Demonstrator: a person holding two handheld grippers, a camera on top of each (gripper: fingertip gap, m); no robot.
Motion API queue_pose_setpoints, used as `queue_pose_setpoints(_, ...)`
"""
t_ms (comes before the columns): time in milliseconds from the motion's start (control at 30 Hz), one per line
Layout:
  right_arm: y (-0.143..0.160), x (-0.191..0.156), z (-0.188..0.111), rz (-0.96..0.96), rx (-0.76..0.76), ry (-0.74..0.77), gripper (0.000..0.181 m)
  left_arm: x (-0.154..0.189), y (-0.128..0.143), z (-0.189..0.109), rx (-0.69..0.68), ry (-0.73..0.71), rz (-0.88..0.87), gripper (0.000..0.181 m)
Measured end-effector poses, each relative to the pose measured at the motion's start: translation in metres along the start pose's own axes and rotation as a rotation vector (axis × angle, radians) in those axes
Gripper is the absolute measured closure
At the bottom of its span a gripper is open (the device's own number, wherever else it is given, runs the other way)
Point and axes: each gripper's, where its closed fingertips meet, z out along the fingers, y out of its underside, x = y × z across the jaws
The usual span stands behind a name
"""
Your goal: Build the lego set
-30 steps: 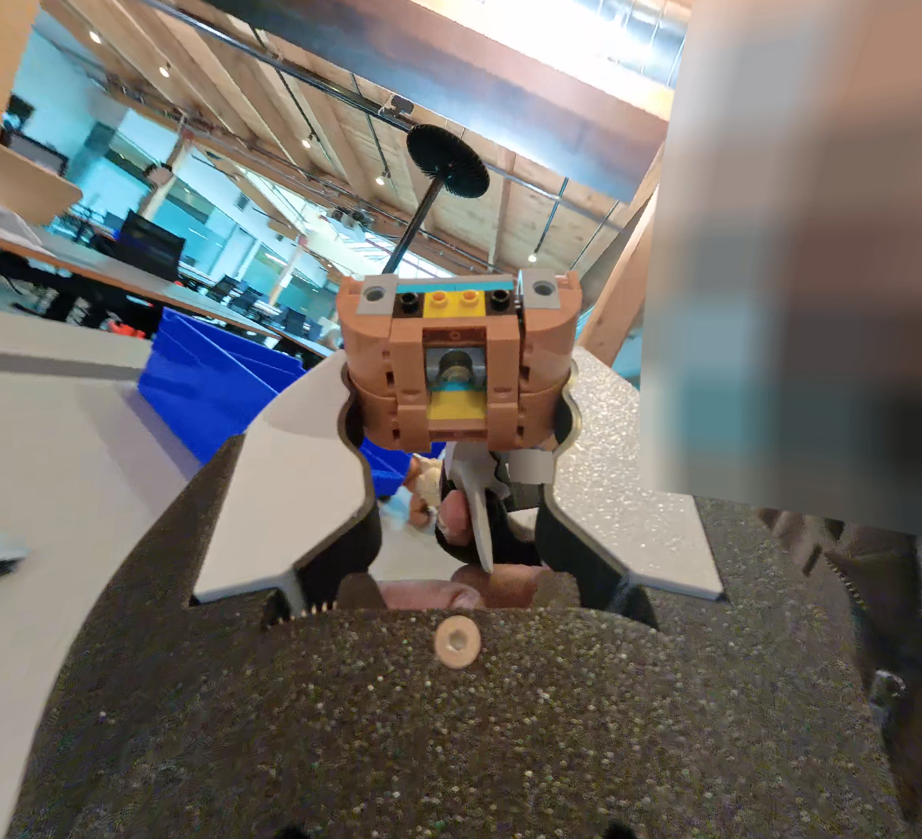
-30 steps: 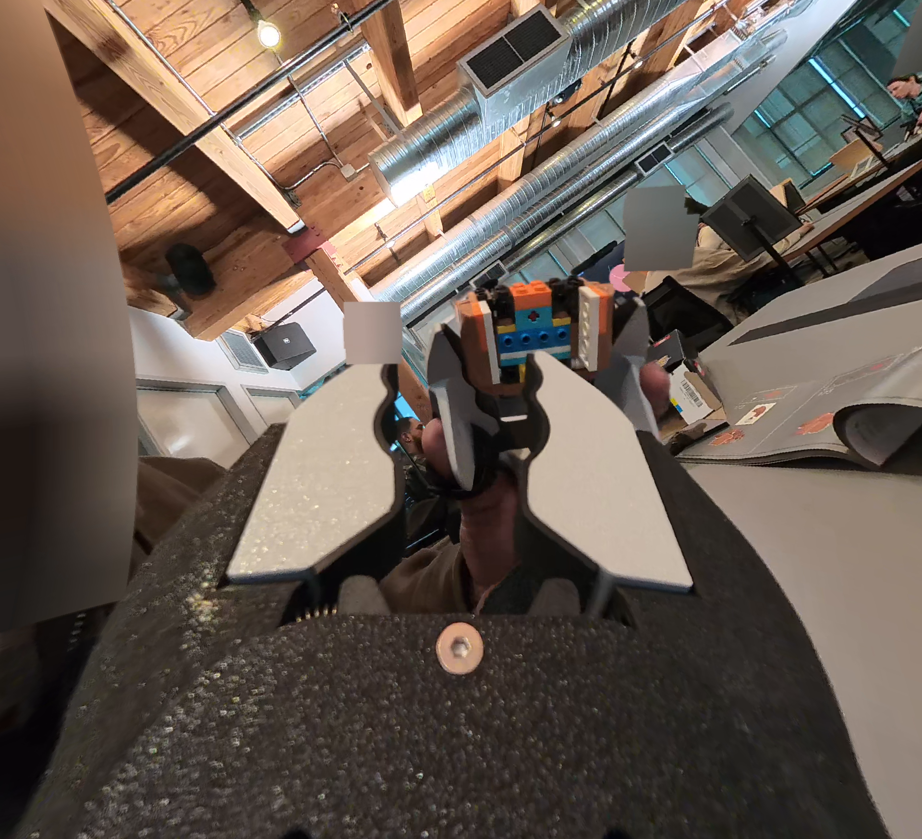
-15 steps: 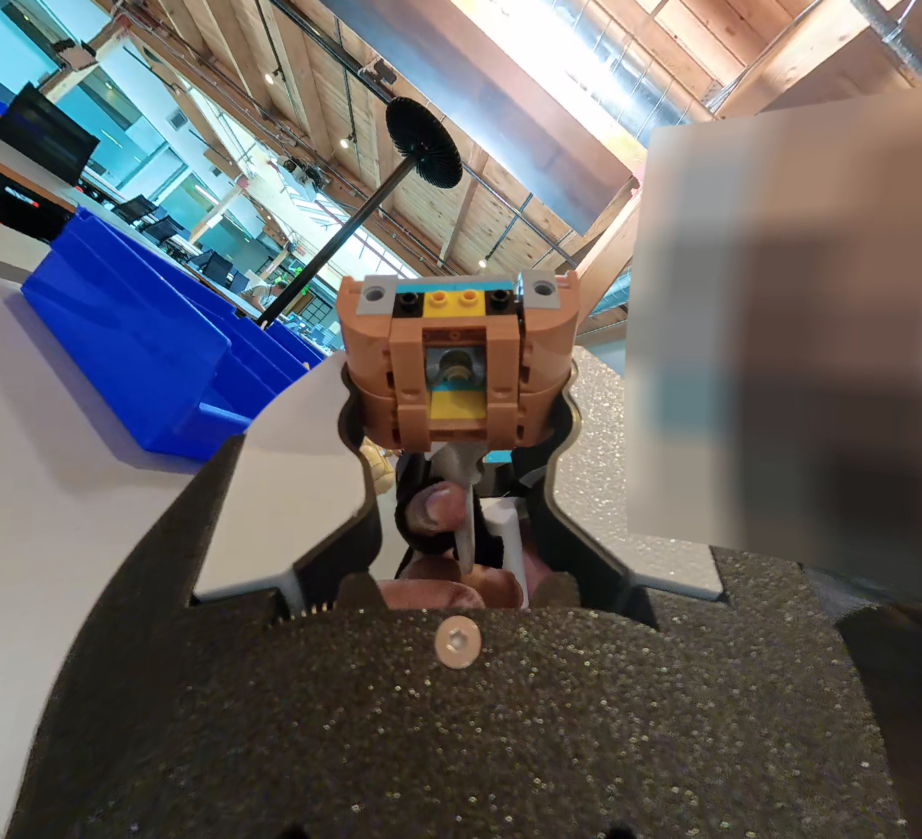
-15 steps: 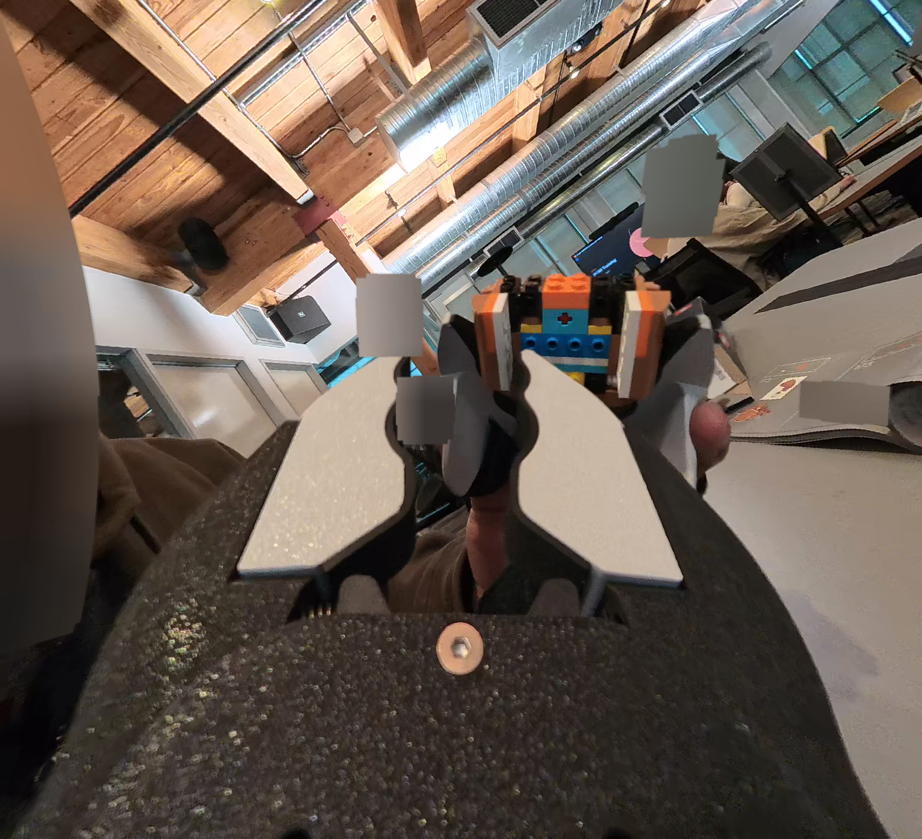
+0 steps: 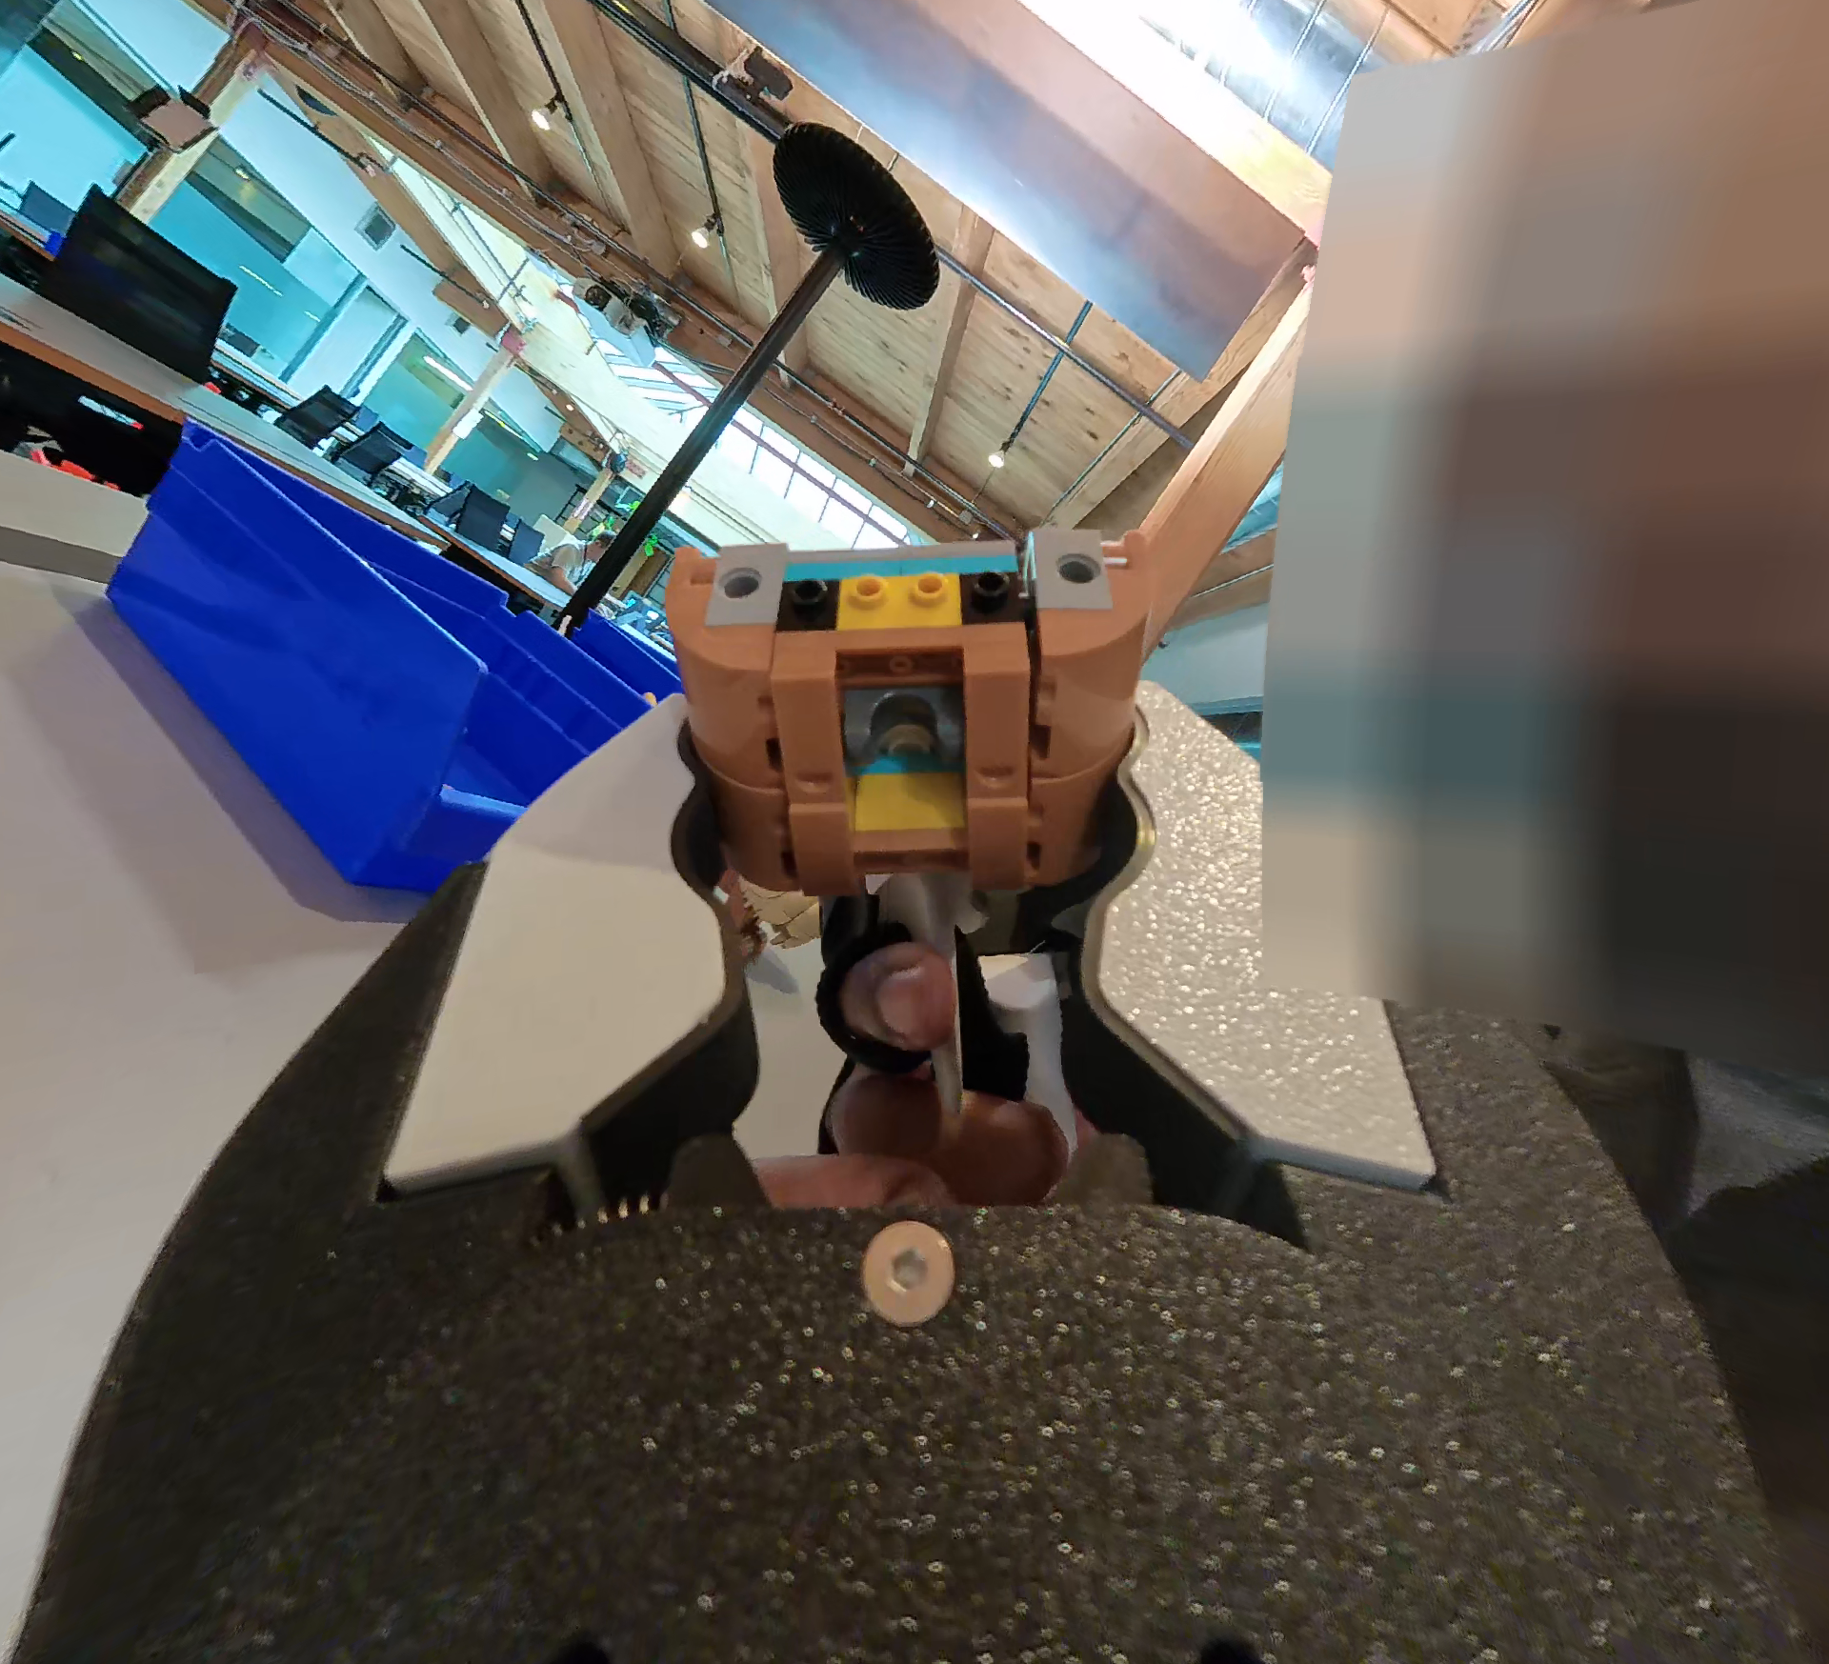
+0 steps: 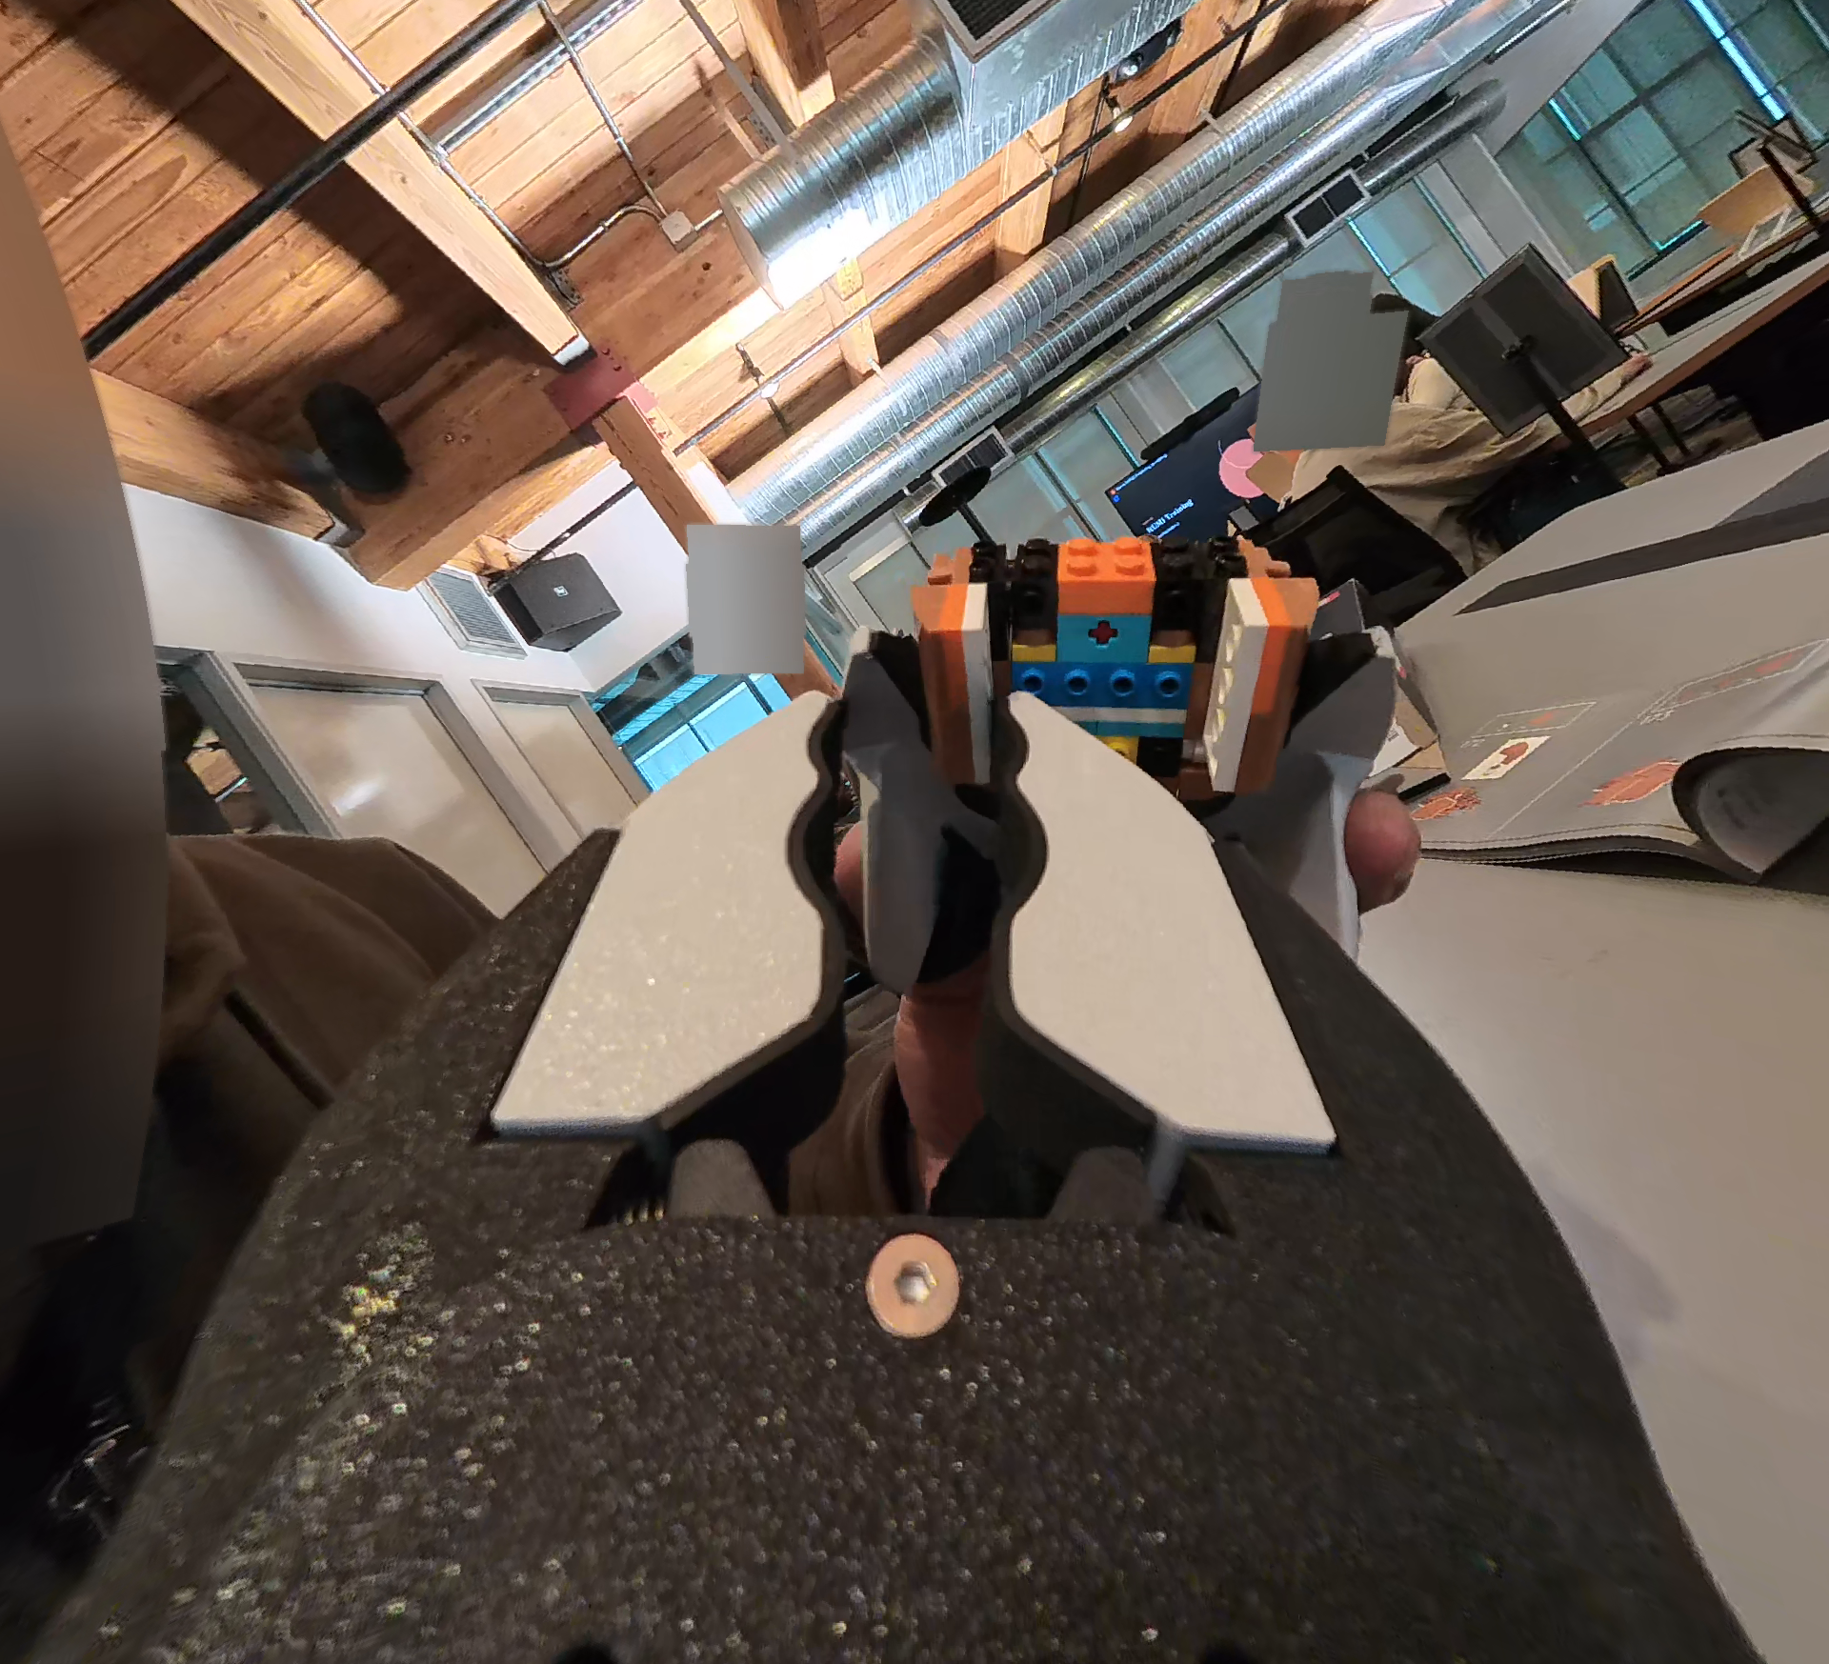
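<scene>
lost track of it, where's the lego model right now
Left wrist view, centre: the lego model is clamped in the left tool, raised off the table, blue bin behind it to the left.

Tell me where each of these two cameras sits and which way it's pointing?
Left wrist view: sits on the left tongs, tilted up toward the ceiling beams; they clamp the brown lego build, a fingertip showing behind; blue bin left.
Right wrist view: sits on the right tongs, also tilted up; they are open, facing the lego build, with the person's sleeve below.
Shared: the same lego build from opposite sides, and the wooden ceiling.
</scene>
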Motion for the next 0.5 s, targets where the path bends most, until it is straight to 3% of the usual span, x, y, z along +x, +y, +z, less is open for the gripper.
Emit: queue_pose_setpoints(500,0.0038,-0.0048,0.0016,-0.032,-0.02,-0.007,0.149,0.0038,-0.0003,-0.0033,-0.01,-0.007,0.073,0.104)
